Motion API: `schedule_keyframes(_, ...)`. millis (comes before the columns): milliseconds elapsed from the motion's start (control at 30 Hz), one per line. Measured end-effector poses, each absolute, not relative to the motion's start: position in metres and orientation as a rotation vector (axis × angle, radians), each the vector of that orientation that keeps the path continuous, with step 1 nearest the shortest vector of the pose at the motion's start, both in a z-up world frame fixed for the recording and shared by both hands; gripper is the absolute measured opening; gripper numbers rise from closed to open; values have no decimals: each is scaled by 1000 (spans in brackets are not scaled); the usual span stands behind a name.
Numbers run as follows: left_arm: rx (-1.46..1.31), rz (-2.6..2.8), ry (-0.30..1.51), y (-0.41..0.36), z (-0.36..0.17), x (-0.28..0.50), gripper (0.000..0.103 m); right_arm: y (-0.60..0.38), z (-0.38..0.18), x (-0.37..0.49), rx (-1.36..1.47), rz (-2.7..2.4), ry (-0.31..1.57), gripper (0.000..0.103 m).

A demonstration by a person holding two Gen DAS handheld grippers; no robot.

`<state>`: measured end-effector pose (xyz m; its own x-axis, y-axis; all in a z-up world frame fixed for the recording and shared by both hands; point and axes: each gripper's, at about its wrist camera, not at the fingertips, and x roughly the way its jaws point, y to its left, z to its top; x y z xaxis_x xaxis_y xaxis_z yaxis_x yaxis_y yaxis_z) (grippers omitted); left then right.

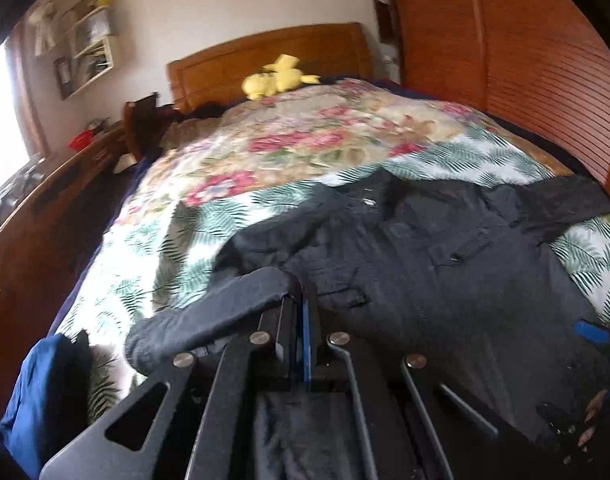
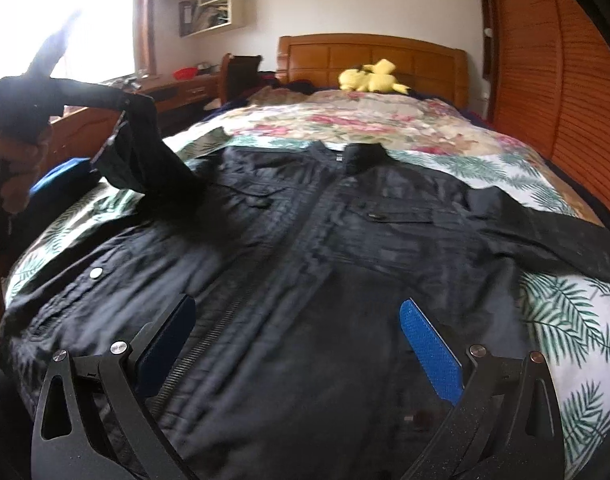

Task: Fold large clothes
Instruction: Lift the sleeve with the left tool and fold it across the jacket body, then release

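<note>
No readable text, labels, brands or numbers in either view; the small tag at the jacket (image 2: 305, 240) collar is too blurred.

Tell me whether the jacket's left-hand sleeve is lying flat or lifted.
Lifted. The left gripper is shut on the sleeve, which rises off the jacket in the right wrist view; the other sleeve lies flat.

Yellow plush toy (image 2: 371, 77) by wood headboard (image 2: 417, 54), floral bedspread (image 1: 289, 140), wall shelf (image 2: 219, 8)
</note>
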<state>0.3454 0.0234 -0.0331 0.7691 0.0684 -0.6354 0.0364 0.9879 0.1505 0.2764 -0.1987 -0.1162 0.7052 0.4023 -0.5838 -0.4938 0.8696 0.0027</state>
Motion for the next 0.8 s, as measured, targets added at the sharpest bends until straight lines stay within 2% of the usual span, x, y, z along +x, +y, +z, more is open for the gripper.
schedule_keyframes(267,115,-20,725,3,-62,330,0,-227,-120,289,-125,473,628,103)
schedule_keyframes(367,100,-20,713,5,-73,313,6,-232,-126,291,-104,484,649,103)
schedule_keyframes(467,82,-10,697,10,-77,292,16,-233,-130,291,-102,485,658,103)
schedule_keyframes(533,58,-8,681,16,-78,276,30,-230,-131,290,-114,479,654,103)
schedule_keyframes(633,40,-31,681,22,-81,260,35,-226,-133,289,-138,469,649,103)
schedule_keyframes(800,54,-55,667,28,-80,234,37,-217,-139,293,-170,449,665,103)
